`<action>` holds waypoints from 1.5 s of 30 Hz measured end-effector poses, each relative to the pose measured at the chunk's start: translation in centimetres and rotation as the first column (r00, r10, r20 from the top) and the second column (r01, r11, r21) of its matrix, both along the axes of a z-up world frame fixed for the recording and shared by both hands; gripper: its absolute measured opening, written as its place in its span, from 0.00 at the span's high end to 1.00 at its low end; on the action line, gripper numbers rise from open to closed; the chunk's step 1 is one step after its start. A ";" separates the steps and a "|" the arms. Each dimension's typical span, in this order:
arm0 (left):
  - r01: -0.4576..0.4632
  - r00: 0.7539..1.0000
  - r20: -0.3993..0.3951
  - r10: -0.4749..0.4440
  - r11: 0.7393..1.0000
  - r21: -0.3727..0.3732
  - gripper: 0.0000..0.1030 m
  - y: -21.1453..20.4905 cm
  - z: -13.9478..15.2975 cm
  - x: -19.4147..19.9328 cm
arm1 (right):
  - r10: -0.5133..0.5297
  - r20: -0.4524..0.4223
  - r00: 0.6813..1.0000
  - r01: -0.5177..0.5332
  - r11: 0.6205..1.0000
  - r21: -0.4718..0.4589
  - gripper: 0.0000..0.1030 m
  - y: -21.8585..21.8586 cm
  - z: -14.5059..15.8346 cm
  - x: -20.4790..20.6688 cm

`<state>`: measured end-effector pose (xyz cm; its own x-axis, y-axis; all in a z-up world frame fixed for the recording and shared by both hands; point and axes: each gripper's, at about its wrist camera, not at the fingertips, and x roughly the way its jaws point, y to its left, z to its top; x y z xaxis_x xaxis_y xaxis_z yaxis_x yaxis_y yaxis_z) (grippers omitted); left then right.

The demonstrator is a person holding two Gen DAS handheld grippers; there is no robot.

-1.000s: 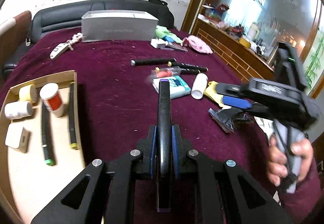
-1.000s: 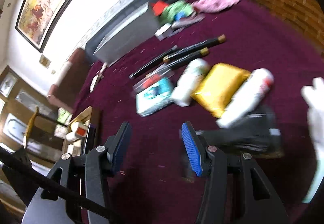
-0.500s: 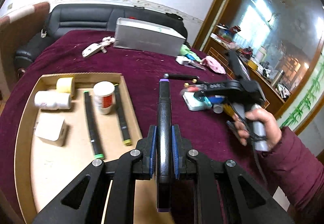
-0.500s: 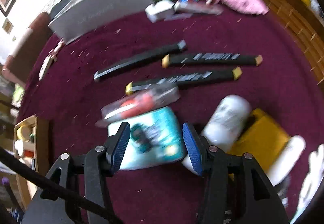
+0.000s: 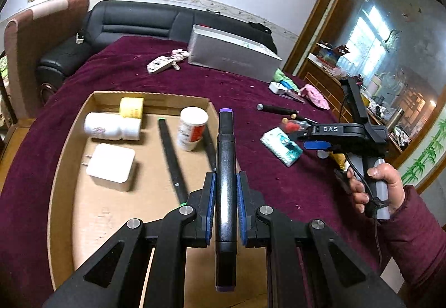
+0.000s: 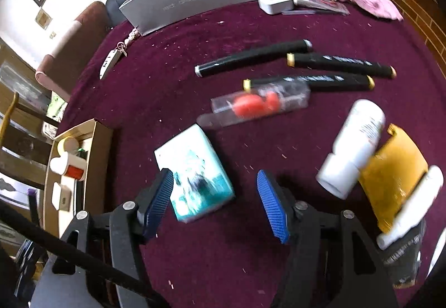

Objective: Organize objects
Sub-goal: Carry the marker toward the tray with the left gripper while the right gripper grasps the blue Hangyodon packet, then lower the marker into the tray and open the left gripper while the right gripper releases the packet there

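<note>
The left gripper (image 5: 225, 203) pinches one black marker with purple end caps (image 5: 225, 168) above the shallow cardboard tray (image 5: 64, 168). In the tray lie two black markers (image 5: 171, 157), two white bottles (image 5: 111, 126), one yellow tape roll (image 5: 131, 107) and one white charger block (image 5: 111, 164). The right gripper (image 6: 216, 203), jaws spread, hovers over one teal-and-white packet (image 6: 195, 177) on the maroon tablecloth (image 6: 167, 85); three black markers (image 6: 252, 57) lie beyond.

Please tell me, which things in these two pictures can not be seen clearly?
- Right wrist view: clear packet with red contents, motion-blurred.
- Right wrist view: dark packet, cut off by the edge.
- Left wrist view: second marker in tray, hidden behind the held marker.
</note>
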<state>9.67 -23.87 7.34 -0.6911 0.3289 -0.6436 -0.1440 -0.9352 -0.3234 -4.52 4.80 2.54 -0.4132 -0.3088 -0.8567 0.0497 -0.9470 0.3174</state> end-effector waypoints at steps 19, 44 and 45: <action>-0.134 0.989 0.056 0.137 0.990 -0.049 0.89 -5.7 -1.8 1.2 | 0.088 -0.005 0.996 -0.083 0.956 0.281 0.60 -5.7 -1.2 0.5; -0.160 0.970 0.152 0.190 0.969 -0.187 0.89 -10.1 -4.1 -3.3 | 0.368 0.026 0.930 -0.362 0.923 -0.129 0.60 -22.7 1.4 4.6; -0.161 0.969 0.157 0.191 0.969 -0.187 0.89 -10.1 -4.3 -3.7 | 0.365 0.036 0.930 -0.359 0.926 -0.115 0.60 -23.5 0.9 4.2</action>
<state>6.02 -33.96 3.08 -0.6020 0.0867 -0.7938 0.0714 -0.9843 -0.1616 -0.27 -18.72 3.41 -0.2089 -0.5179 -0.8296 0.3625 -0.8288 0.4262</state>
